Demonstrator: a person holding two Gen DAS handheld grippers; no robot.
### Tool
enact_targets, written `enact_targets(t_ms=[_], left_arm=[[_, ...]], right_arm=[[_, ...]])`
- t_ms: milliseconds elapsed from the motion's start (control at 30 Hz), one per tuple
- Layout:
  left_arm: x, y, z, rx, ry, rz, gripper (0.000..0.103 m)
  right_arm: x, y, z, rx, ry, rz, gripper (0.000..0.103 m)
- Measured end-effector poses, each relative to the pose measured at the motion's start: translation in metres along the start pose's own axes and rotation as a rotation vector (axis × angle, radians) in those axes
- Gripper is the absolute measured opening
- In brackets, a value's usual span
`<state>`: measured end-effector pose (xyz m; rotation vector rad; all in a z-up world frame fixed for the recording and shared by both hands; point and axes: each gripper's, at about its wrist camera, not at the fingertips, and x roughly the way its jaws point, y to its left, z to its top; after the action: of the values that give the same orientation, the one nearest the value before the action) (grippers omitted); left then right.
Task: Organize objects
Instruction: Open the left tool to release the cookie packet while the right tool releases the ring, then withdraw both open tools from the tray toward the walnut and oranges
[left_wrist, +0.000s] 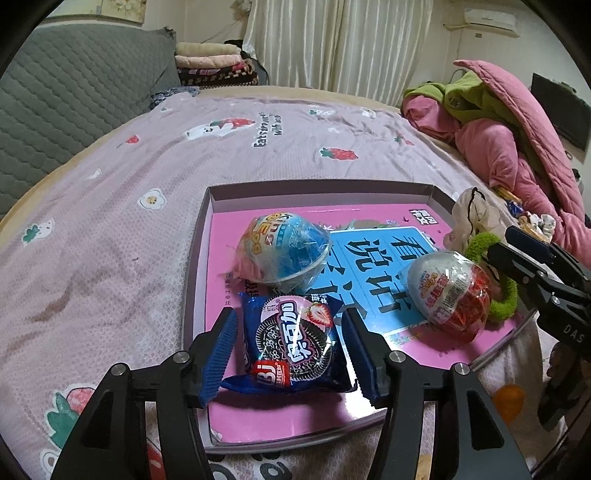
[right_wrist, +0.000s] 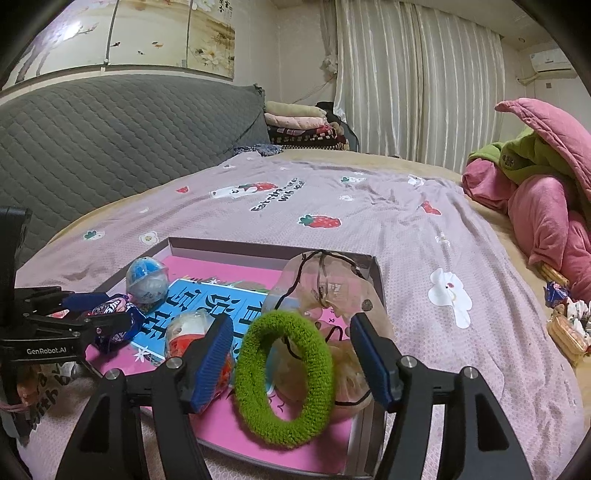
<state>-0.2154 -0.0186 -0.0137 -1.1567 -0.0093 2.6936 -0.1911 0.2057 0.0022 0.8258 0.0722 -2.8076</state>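
Tray: cookie pack, two eggs, green ring inside | left gripper apart around pack | right gripper apart around ring

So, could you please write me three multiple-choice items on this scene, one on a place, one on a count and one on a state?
1. Where does the cookie packet lie?
A. in the pink tray
B. on the grey headboard
C. on the folded blankets

2. How many wrapped toy eggs are in the tray?
A. one
B. two
C. four

3. How does the right gripper stand?
A. shut on the cookie packet
B. shut on a book
C. open, fingers either side of the green hair tie

Answers: 1 A, the packet rests on the tray's pink floor between the fingers of the left gripper. 2 B, there is a blue egg and a red egg. 3 C, a gap shows between each pad and the ring.
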Motion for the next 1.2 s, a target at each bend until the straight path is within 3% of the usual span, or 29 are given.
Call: enact_targets(t_ms=[633,800,1200], left_arm=[[-0.04,-0.004,-0.003,0.006,-0.067,-0.028,0.067],[-0.049,-0.003,-0.004,0.012,-0.082,-0.031,0.068],[-0.074,-0.012,-0.025,0.073,-0.091,-0.07,0.068]], right_arm=[[-0.026,0.013,0.002,-0.039,-0.043,0.027,0.066],[-0.035,0.019,0.002,-0.057,-0.055,0.044,0.071],[-0.063,0.036,-0.01,-0.134,-0.08,0.073,0.071]])
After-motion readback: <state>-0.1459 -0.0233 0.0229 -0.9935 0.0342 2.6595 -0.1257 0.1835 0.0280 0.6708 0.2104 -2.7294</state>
